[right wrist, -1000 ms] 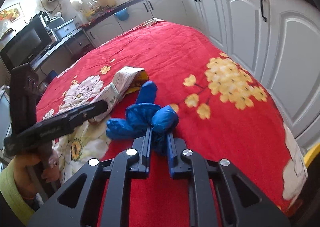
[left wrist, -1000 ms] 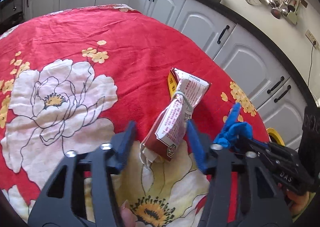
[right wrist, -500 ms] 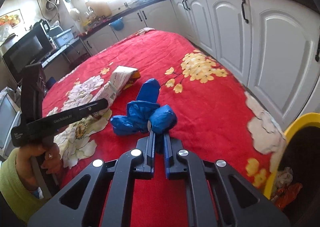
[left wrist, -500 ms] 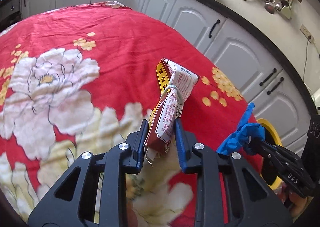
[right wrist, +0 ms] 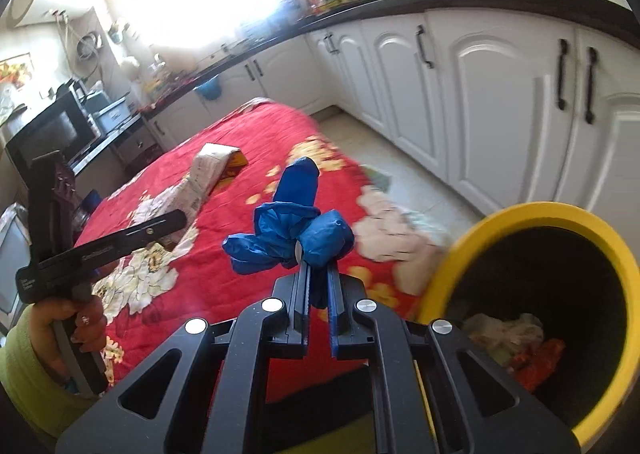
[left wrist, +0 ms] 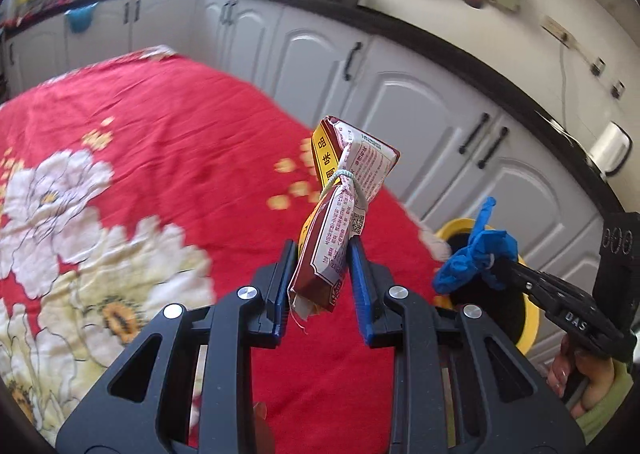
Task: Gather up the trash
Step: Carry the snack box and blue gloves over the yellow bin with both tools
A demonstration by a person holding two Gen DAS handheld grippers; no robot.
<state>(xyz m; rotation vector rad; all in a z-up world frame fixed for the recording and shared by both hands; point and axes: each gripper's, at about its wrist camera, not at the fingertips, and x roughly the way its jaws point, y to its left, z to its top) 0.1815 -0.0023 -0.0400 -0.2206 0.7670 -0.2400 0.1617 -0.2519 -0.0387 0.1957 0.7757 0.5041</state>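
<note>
The right tongs point(right wrist: 318, 268), pinching the blue glove point(right wrist: 289, 236), seem nearer the yellow bin point(right wrist: 532, 214) on their right than the left tongs point(left wrist: 322, 254) squeezing the packet point(left wrist: 340, 210).

The table point(left wrist: 180, 142) is covered in a bright red cloth printed with large white and cream flowers, yellow at their centres, and with small clusters of yellow blossoms. A red and white food packet point(left wrist: 340, 222), printed with dense red text and edged by a yellow panel, is tied round with a pale green band. The crumpled glove point(right wrist: 292, 234) is deep blue. A yellow rim is seen on the trash bin point(right wrist: 532, 214), whose inside is black. Both tools are black with blue fingers point(left wrist: 362, 286). The cabinets point(right wrist: 480, 102) are white with black handles.
</note>
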